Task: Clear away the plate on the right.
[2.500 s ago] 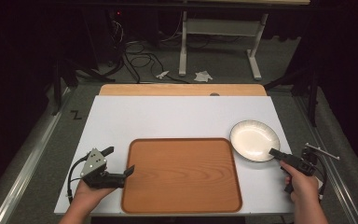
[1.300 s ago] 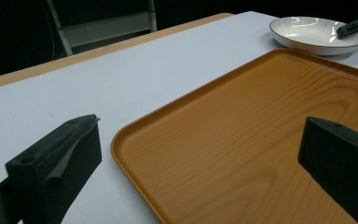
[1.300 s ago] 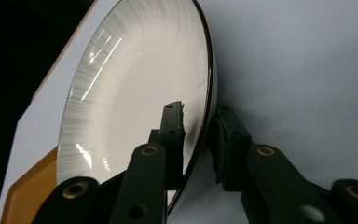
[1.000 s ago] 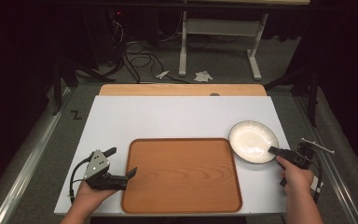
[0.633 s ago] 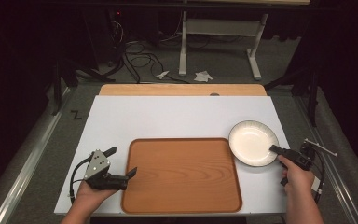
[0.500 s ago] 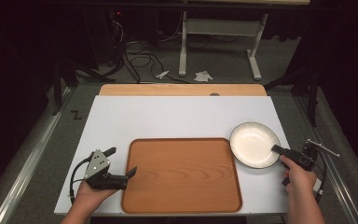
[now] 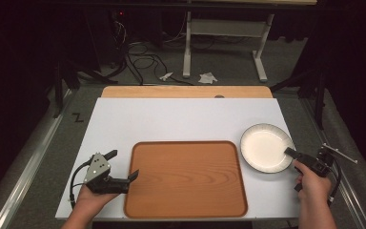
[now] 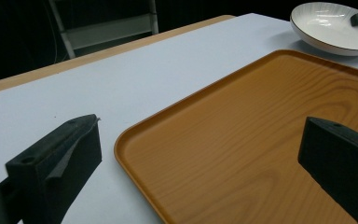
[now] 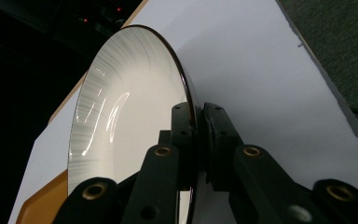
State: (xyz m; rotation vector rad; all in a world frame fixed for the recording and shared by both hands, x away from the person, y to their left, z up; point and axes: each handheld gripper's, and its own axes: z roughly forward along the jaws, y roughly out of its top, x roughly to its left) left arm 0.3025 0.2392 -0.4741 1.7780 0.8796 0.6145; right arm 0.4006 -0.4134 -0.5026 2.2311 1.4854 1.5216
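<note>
A white plate (image 7: pixel 265 147) with a dark rim sits at the right of the white table, next to a brown wooden tray (image 7: pixel 186 179). My right gripper (image 7: pixel 289 153) is shut on the plate's near-right rim. In the right gripper view both jaws pinch the rim (image 9: pixel 196 135) of the plate (image 9: pixel 121 102). My left gripper (image 7: pixel 122 165) is open at the tray's left edge. The left gripper view has the tray's corner (image 8: pixel 242 140) between the spread jaws, touching neither, and the plate (image 8: pixel 335 28) far off.
The white table top (image 7: pixel 181 119) has free room behind the tray. A wooden strip (image 7: pixel 186 91) runs along its far edge. Beyond it are cables and a desk frame (image 7: pixel 224 43) on the floor.
The plate and my right gripper holding it have drifted slightly right and toward the person. My left gripper has stayed open by the tray's left edge.
</note>
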